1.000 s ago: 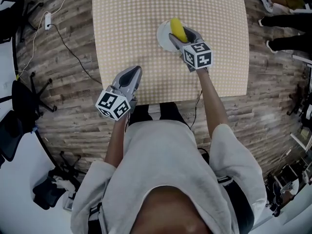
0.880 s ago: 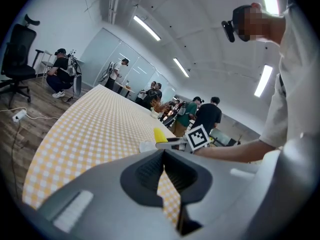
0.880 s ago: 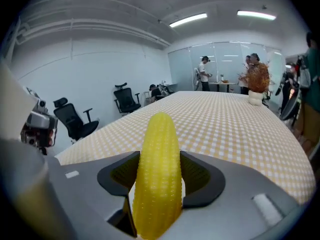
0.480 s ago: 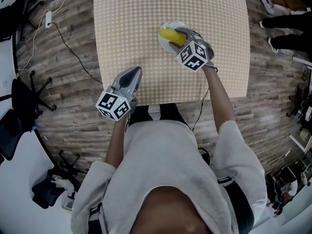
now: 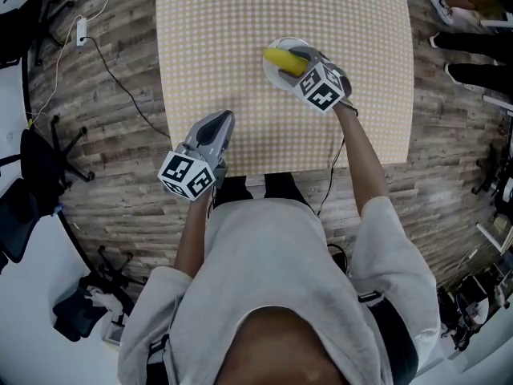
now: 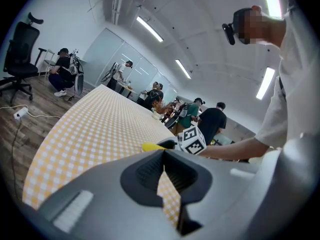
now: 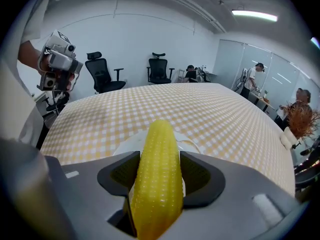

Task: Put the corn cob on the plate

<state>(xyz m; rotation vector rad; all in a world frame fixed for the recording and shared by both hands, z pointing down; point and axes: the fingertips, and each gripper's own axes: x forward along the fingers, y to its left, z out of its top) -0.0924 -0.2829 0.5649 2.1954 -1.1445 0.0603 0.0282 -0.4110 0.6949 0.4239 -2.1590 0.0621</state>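
Note:
My right gripper (image 5: 293, 59) is shut on the yellow corn cob (image 5: 282, 59), which lies crosswise just over the white plate (image 5: 271, 75) on the checked table. In the right gripper view the corn cob (image 7: 157, 179) fills the gap between the dark pads (image 7: 120, 176), and the plate (image 7: 192, 145) shows right beneath its far end. My left gripper (image 5: 218, 120) hangs at the table's near edge, its jaws together with nothing in them. From the left gripper view the cob's tip (image 6: 150, 146) and the right gripper's marker cube (image 6: 191, 140) show across the table.
The yellow-checked table (image 5: 224, 38) carries only the plate. Wooden floor with a cable and power strip (image 5: 78, 34) lies to the left. Feet of people (image 5: 449, 6) stand at the upper right. Office chairs (image 7: 102, 74) line the far wall.
My right gripper has rolled and sunk toward the plate, so the cob now lies across it pointing left instead of pointing away. The left gripper has stayed put.

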